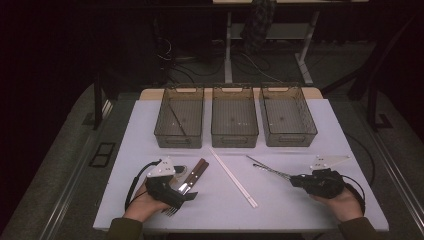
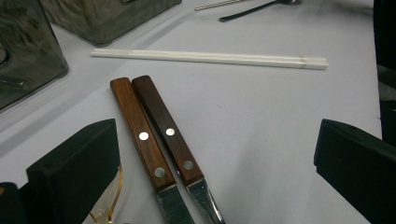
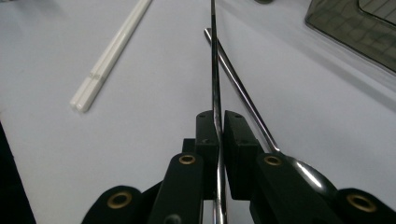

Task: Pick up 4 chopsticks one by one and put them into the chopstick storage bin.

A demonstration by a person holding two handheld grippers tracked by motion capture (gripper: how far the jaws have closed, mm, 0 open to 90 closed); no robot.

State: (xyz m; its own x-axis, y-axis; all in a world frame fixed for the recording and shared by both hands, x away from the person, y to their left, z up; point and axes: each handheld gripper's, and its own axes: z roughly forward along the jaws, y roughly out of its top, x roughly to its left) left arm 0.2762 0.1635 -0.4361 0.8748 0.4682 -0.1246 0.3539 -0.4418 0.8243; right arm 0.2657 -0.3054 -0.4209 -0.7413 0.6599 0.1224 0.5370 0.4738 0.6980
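Claws are doing different things: I'm clamping the right claw (image 3: 218,140) on a thin metal utensil handle (image 3: 214,70), while the left claw (image 2: 215,158) is gaping wide over two wooden-handled knives (image 2: 156,135) on the surface (image 2: 280,116).

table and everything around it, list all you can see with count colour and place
bins: three, smoky see-through, in a row at the table's far side
thin utensil: one, dark, inside the left bin
chopsticks: one pair, white, side by side at the table's middle
knives: two, brown wooden handles, side by side near the left tool
fork: one, metal, by the left hand at the near edge
slim metal handle: one, silver, clamped in the right tool
spoon: one, silver, lying beside it
table: one, white top
left tool: black, jaws open
right tool: black, shut on the handle
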